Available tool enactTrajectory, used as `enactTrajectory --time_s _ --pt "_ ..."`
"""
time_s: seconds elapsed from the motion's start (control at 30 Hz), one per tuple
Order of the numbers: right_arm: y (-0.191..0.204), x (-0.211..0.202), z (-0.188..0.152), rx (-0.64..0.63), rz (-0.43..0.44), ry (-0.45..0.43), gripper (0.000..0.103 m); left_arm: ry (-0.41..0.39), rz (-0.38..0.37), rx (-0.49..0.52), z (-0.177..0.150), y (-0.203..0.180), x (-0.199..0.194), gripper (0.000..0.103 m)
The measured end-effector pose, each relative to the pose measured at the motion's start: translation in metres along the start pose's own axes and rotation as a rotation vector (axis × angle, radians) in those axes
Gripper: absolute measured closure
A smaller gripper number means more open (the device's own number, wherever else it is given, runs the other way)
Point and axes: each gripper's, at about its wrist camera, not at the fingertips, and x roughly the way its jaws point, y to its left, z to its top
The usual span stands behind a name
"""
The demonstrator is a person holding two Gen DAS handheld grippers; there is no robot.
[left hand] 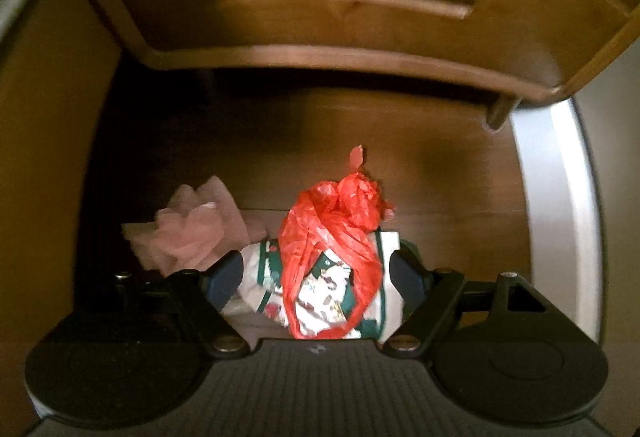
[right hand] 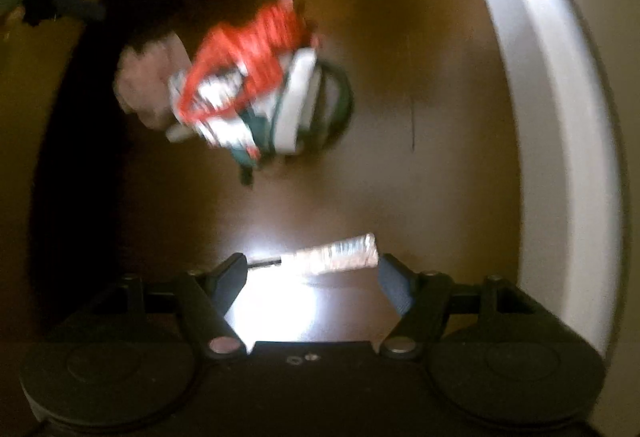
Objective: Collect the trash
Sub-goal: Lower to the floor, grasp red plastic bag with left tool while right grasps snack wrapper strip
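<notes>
I read no legible writing. My left gripper stands wide around the red bag; my right gripper stands wide, the foil wrapper between its tips.

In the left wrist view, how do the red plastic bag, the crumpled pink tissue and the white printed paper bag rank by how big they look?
1. White printed paper bag with green trim, though partly hidden
2. Red plastic bag, a close call with the first
3. Crumpled pink tissue, farther back, so nearness may shrink it
</notes>
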Motion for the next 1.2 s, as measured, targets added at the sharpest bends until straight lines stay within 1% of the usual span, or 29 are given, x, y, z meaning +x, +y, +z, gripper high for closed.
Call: enactTrajectory --time_s 0.1,0.17,0.27,0.33,0.5,0.57,0.63,0.7,0.8,0.83,0.87,0.93,1.0,1.03,1.07,1.1,1.17,1.2 --pt "-0.007 0.037 -0.011 0.102 0.001 0.036 0.032 0.027 0.000 0.001 -0.001 0.000 0.039 0.023" --pt "-0.012 0.054 -0.014 0.191 0.000 0.042 0.032 0.045 -0.001 0.005 -0.001 -0.001 0.059 0.023" --pt "-0.021 0.074 -0.017 0.368 -0.011 0.043 0.032 0.054 -0.009 0.028 0.006 -0.006 0.086 0.023" --pt "-0.024 0.082 -0.018 0.452 -0.012 0.049 0.032 0.060 0.002 0.043 0.014 -0.011 0.101 0.023" --pt "-0.020 0.096 -0.021 0.528 -0.078 0.080 0.032 0.064 -0.015 0.038 0.031 -0.018 0.124 0.023" --pt "-0.023 0.101 -0.022 0.569 -0.086 0.086 0.033 0.067 0.001 0.055 0.035 -0.022 0.133 0.023" --pt "-0.026 0.105 -0.021 0.594 -0.115 0.085 0.033 0.065 0.015 0.070 0.037 -0.024 0.140 0.023" --pt "-0.028 0.109 -0.021 0.621 -0.109 0.091 0.033 0.064 0.004 0.078 0.036 -0.025 0.146 0.023" --pt "-0.026 0.111 -0.017 0.633 -0.132 0.085 0.035 0.055 -0.014 0.075 0.036 -0.026 0.149 0.022" --pt "-0.021 0.113 -0.014 0.636 -0.141 0.081 0.040 0.053 -0.023 0.067 0.036 -0.026 0.149 0.022" --pt "-0.019 0.113 -0.013 0.633 -0.157 0.078 0.048 0.053 -0.030 0.062 0.037 -0.023 0.152 0.022" --pt "-0.014 0.113 -0.009 0.607 -0.198 0.083 0.059 0.047 -0.038 0.059 0.038 -0.024 0.150 0.022" --pt "-0.010 0.115 -0.006 0.581 -0.216 0.092 0.068 0.041 -0.042 0.065 0.037 -0.026 0.150 0.023" --pt "-0.008 0.116 -0.004 0.564 -0.222 0.095 0.071 0.035 -0.043 0.070 0.036 -0.026 0.149 0.027" --pt "-0.007 0.116 -0.004 0.553 -0.225 0.095 0.073 0.031 -0.050 0.076 0.036 -0.027 0.150 0.034" --pt "-0.006 0.116 -0.004 0.547 -0.226 0.093 0.075 0.028 -0.062 0.079 0.035 -0.027 0.149 0.037" --pt "-0.006 0.116 -0.005 0.535 -0.220 0.086 0.078 0.019 -0.087 0.102 0.034 -0.028 0.146 0.058" --pt "-0.007 0.116 -0.006 0.528 -0.216 0.081 0.079 0.014 -0.090 0.120 0.033 -0.029 0.145 0.062"
